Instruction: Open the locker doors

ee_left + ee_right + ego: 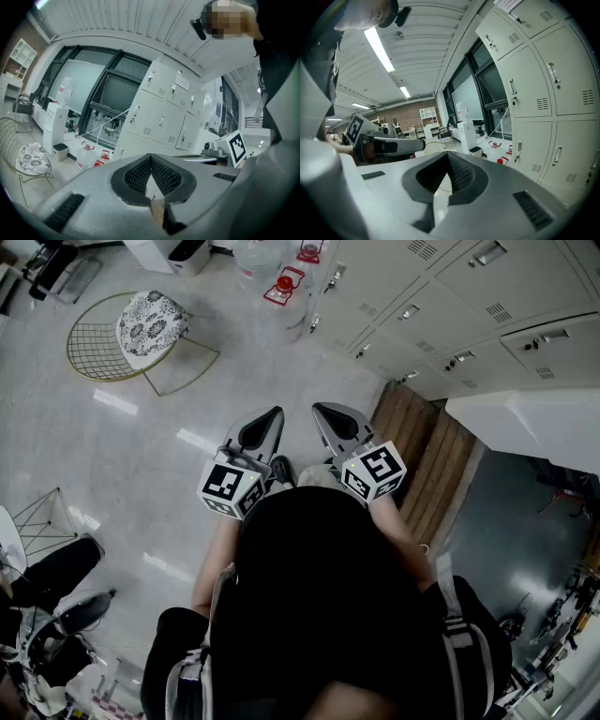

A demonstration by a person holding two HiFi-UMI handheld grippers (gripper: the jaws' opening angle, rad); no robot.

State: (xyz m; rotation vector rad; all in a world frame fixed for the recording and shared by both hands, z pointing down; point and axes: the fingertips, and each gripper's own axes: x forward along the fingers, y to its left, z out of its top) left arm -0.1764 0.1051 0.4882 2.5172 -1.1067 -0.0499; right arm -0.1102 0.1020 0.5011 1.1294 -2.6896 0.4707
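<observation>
The lockers (487, 296) stand ahead to our right, every door in view shut, well apart from us. We hold the left gripper (267, 423) and right gripper (333, 418) side by side at our middle, both pressed together and empty. We should step closer, spread one pair of jaws, and square it on a handle (410, 311) before pulling

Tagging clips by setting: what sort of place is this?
Likely a lab or office locker area: a wall of lockers, a water dispenser with spare water jugs, and big windows.
</observation>
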